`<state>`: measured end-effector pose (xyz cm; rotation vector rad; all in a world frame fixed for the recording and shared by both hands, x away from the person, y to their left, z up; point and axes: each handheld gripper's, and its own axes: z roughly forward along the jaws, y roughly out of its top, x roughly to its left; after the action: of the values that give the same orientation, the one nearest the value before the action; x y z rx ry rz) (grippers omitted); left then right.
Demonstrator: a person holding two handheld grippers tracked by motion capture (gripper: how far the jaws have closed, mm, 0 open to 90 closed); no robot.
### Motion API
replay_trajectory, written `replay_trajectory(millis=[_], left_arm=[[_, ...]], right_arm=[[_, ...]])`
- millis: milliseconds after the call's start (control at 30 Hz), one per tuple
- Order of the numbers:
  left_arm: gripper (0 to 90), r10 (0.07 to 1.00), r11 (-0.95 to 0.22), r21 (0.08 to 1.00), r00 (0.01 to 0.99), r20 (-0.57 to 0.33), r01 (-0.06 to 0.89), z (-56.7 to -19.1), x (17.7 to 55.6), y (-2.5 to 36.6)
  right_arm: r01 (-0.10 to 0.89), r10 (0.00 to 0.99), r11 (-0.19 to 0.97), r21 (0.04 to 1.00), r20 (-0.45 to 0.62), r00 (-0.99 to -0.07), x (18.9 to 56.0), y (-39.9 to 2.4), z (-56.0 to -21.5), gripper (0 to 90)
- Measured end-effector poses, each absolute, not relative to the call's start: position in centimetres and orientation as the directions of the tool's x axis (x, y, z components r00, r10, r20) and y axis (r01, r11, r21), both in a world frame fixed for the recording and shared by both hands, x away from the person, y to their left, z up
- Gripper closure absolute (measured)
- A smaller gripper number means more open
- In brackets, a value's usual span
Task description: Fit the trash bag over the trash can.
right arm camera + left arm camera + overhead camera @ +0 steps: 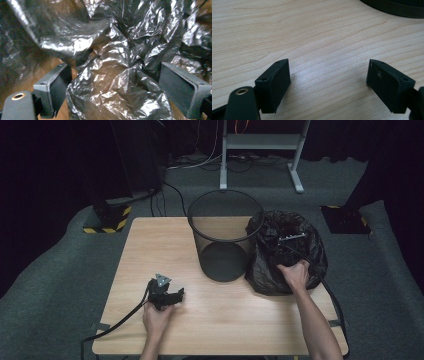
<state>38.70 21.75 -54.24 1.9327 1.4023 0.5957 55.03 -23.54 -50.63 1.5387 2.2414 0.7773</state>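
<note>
A black mesh wastebasket (pixel 223 240) stands upright at the middle back of the wooden table (pixel 160 250). Touching its right side lies a crumpled black plastic bag (pixel 285 255). My right gripper (pixel 290 247) reaches into the bag from the near side, dark against the plastic. In the right gripper view it (pixel 113 72) is open, with shiny bag folds (pixel 112 85) bulging between the jaws, unclamped. My left gripper (pixel 175 296) rests on the table near the front left. Its jaws (pixel 328 67) stand open over bare wood, and the basket's base (pixel 397 7) is ahead of them.
A cable (pixel 330 295) trails from my right gripper off the table's right edge, another (pixel 117 322) off the front left. Grey carpet surrounds the table. A metal desk frame (pixel 260 145), floor cables and yellow-black striped bases (pixel 107 217) stand beyond.
</note>
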Motion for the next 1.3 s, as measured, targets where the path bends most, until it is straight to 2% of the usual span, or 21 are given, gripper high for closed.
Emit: replay_trajectory(millis=[200,300,367,400,467,500,533,767,900,1000,1300], left_arm=[[19.0,0.948,-0.2,0.739,0.319,-0.02,0.643,-54.2,38.7,21.7],[19.1,0.948,-0.201,0.739,0.319,-0.02,0.643,-54.2,38.7,21.7],[19.1,0.948,-0.2,0.74,0.318,-0.02,0.642,-54.2,38.7,21.7],[19.1,0.948,-0.2,0.74,0.318,-0.02,0.642,-54.2,38.7,21.7],[19.1,0.948,-0.201,0.739,0.319,-0.02,0.643,-54.2,38.7,21.7],[19.1,0.948,-0.201,0.739,0.318,-0.019,0.643,-54.2,38.7,21.7],[19.1,0.948,-0.201,0.739,0.318,-0.019,0.643,-54.2,38.7,21.7],[19.1,0.948,-0.201,0.739,0.319,-0.02,0.643,-54.2,38.7,21.7],[19.1,0.948,-0.2,0.739,0.319,-0.02,0.643,-54.2,38.7,21.7],[19.1,0.948,-0.2,0.74,0.318,-0.02,0.643,-54.2,38.7,21.7],[19.1,0.948,-0.2,0.739,0.319,-0.02,0.643,-54.2,38.7,21.7]], right_arm=[[0.779,0.936,0.277,0.562,0.024,-0.35,55.3,-23.3,-51.5,14.1],[0.777,0.938,0.28,0.564,0.012,-0.346,55.3,-23.2,-51.8,18.4],[0.768,0.936,0.291,0.571,-0.007,-0.351,55.2,-23.2,-52.1,26.1],[0.768,0.936,0.291,0.571,-0.007,-0.351,55.2,-23.2,-52.1,26.1],[0.761,0.933,0.298,0.577,-0.008,-0.36,55.2,-23.3,-51.9,34.1],[0.759,0.934,0.298,0.579,-0.013,-0.357,55.1,-23.4,-51.8,45.8],[0.759,0.934,0.298,0.579,-0.013,-0.357,55.1,-23.4,-51.8,45.8],[0.746,0.925,0.329,0.579,-0.036,-0.379,54.9,-23.6,-51.6,88.2],[0.748,0.92,0.329,0.576,-0.016,-0.392,54.9,-23.8,-51.5,89.3],[0.73,0.916,0.277,0.626,0.058,-0.397,54.5,-24.6,-50.5,89.5],[0.668,0.906,0.26,0.697,0.064,-0.419,53.5,-26.0,-47.1,89.5]])
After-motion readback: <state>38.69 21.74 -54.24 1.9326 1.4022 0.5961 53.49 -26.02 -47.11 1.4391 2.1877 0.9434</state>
